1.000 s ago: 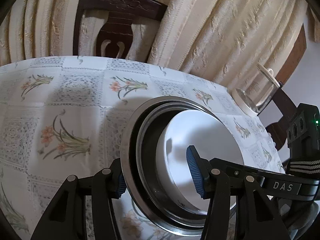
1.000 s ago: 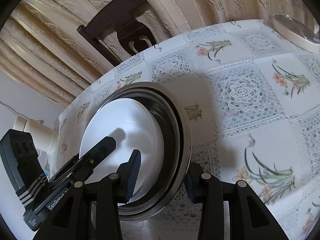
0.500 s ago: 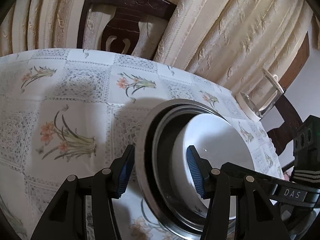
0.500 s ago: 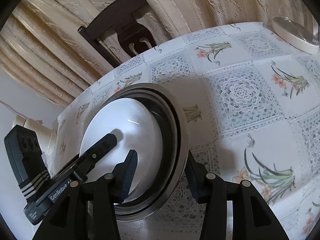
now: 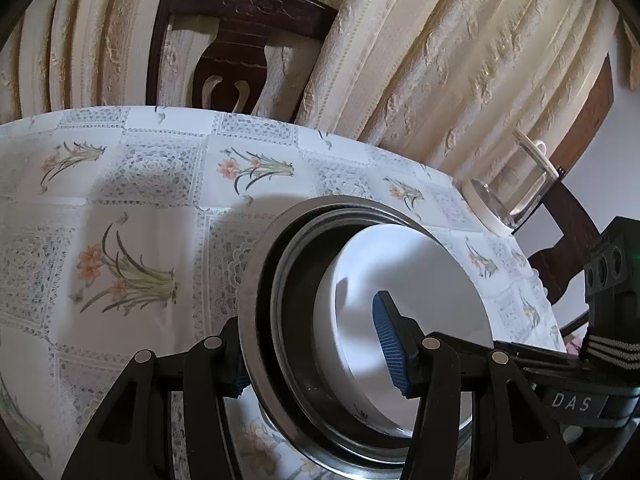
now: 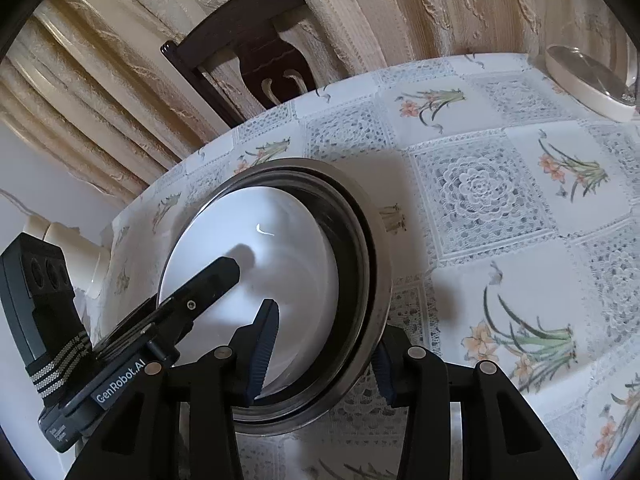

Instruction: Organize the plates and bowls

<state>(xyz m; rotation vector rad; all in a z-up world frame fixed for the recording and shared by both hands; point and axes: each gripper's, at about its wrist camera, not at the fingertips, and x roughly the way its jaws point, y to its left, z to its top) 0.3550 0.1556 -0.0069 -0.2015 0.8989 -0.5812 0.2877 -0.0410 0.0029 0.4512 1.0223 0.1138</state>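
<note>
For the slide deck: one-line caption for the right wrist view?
Right gripper straddles steel bowl rim, white bowl nested inside, on floral tablecloth.

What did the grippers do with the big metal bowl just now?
Both grippers stayed straddling the steel bowl's rim. The left gripper slid off it half a second ago and has come back over it. The white bowl stays nested inside; the tablecloth is unchanged.
</note>
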